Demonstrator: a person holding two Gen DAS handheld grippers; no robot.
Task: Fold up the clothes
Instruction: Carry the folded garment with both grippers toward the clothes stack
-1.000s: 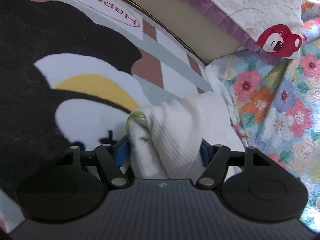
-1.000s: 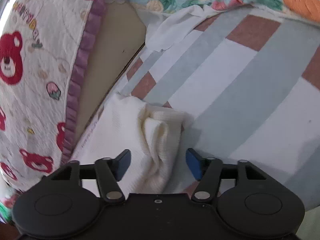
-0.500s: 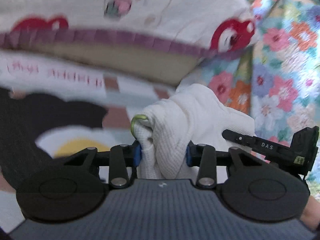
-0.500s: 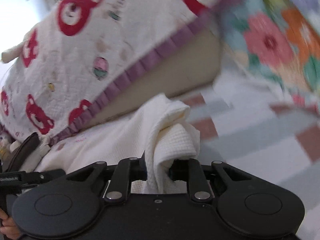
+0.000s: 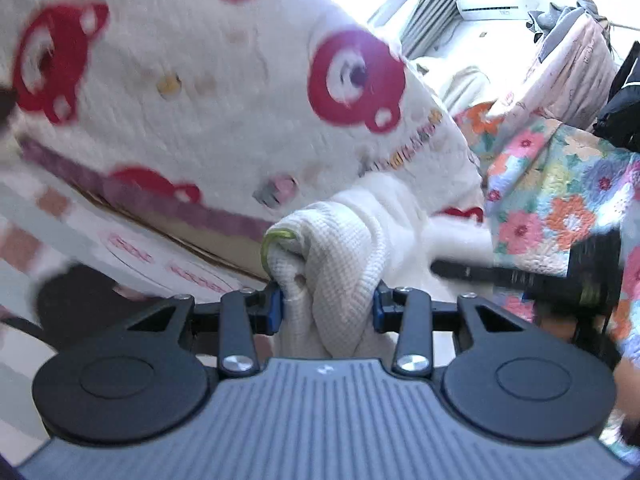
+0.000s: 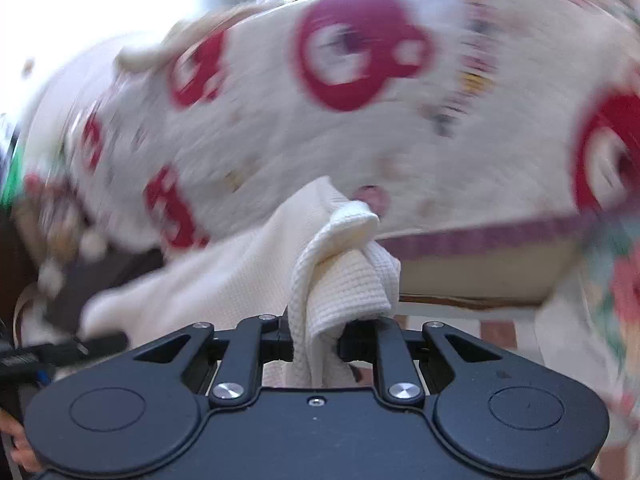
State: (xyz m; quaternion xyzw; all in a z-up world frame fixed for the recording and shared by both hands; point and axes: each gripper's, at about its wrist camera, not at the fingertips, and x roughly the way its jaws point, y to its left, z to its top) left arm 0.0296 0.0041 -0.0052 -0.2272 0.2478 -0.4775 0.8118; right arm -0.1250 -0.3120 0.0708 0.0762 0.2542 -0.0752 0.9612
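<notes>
A white waffle-knit garment with a thin green trim is bunched between the blue pads of my left gripper, which is shut on it. In the right wrist view the same white garment is pinched in my right gripper, also shut on it. Both ends are lifted off the bed, and the cloth stretches from one gripper toward the other. The right gripper shows as a dark blurred bar in the left wrist view. How the garment hangs below is hidden.
A white quilted pillow with red bears and a purple frill fills the background. A flowered quilt lies at the right. The checked bedsheet and a black patch are below. Curtains and an air conditioner are far back.
Both grippers closed on the white garment, which lay on the bed a second ago, and rose with it. The views now tilt up toward the pillow and the window.
</notes>
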